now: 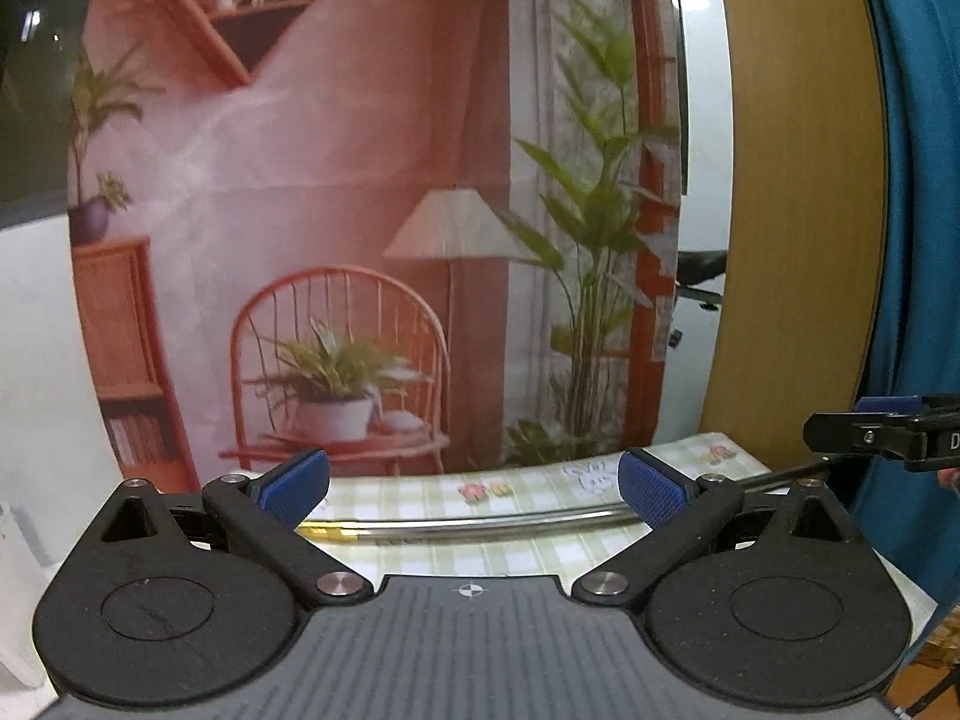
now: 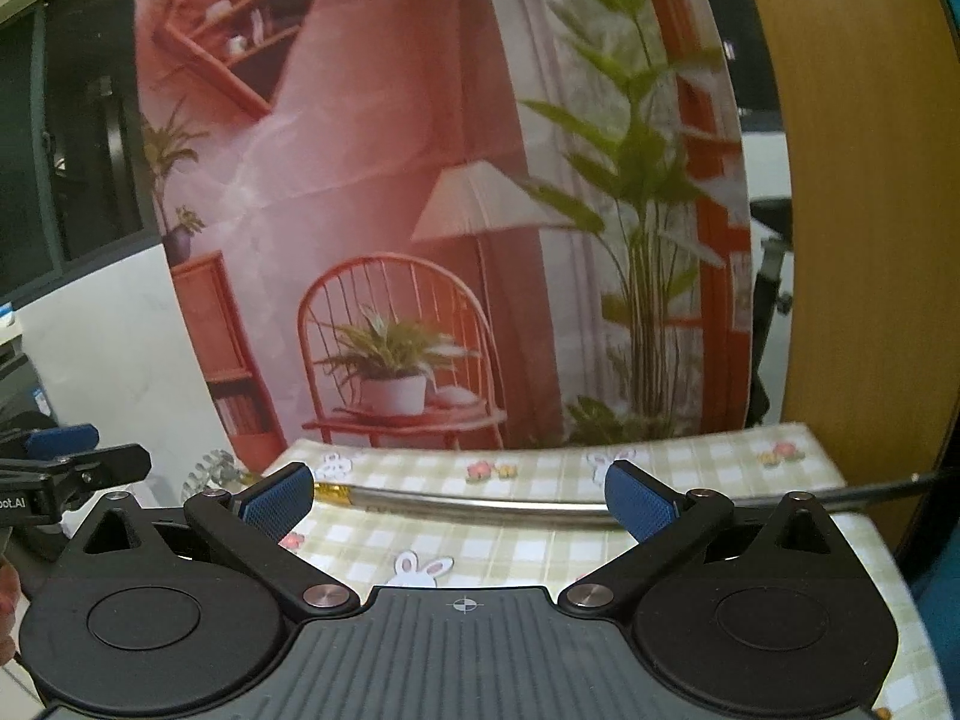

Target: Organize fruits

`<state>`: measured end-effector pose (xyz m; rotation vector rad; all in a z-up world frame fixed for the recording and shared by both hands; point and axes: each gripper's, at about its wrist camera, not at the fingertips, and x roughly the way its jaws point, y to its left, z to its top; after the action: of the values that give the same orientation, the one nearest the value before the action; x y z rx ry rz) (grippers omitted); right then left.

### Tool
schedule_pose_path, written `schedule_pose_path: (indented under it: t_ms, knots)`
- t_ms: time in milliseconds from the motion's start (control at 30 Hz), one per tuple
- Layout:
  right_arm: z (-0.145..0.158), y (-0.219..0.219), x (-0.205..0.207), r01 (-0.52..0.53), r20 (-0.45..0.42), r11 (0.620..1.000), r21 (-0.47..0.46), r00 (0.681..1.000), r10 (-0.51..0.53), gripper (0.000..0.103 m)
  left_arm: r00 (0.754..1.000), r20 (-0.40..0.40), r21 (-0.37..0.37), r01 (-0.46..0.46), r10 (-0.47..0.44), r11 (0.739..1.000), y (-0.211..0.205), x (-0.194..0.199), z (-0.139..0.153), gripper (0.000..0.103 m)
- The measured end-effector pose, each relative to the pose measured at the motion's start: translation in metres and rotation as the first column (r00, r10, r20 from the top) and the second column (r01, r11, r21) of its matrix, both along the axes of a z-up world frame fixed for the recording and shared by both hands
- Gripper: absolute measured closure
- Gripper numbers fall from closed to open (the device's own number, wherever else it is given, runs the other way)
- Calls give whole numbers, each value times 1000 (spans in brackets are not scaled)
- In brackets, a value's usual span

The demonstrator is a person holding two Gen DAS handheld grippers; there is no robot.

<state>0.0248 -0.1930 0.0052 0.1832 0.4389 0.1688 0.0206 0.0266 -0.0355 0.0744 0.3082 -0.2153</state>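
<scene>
Wide-open left hand-held gripper (image 1: 474,489); beside it right hand-held gripper (image 1: 888,435), lettering cut off.

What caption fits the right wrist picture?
Open right gripper above a checked tablecloth and metal rod, no fruit visible.

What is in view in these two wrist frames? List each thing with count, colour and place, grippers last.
tablecloth: one, pale green check with rabbit and flower prints, on the table below both grippers.
metal rod: one, silver with a gold tip at its left end, lying across the tablecloth.
printed backdrop: one, pink and orange room scene with a chair, a lamp and plants, standing behind the table.
wooden panel: one, light brown, right of the backdrop.
blue cloth: one, at the far right edge.
fruit: none in view.
left gripper: black with blue pads, jaws open, nothing between them.
right gripper: black with blue pads, jaws open, nothing between them.
</scene>
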Motion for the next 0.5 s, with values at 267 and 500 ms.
schedule_pose_path:
  t_ms: [267,500]
  knots:
    - [23,11,-15,6,53,999,-39,999,-4,0,999,45,7,-20,19,1000,0,-13,12,0]
    - [25,11,-15,6,55,999,-42,998,-4,0,999,39,-3,-27,27,1000,2,-12,12,0]
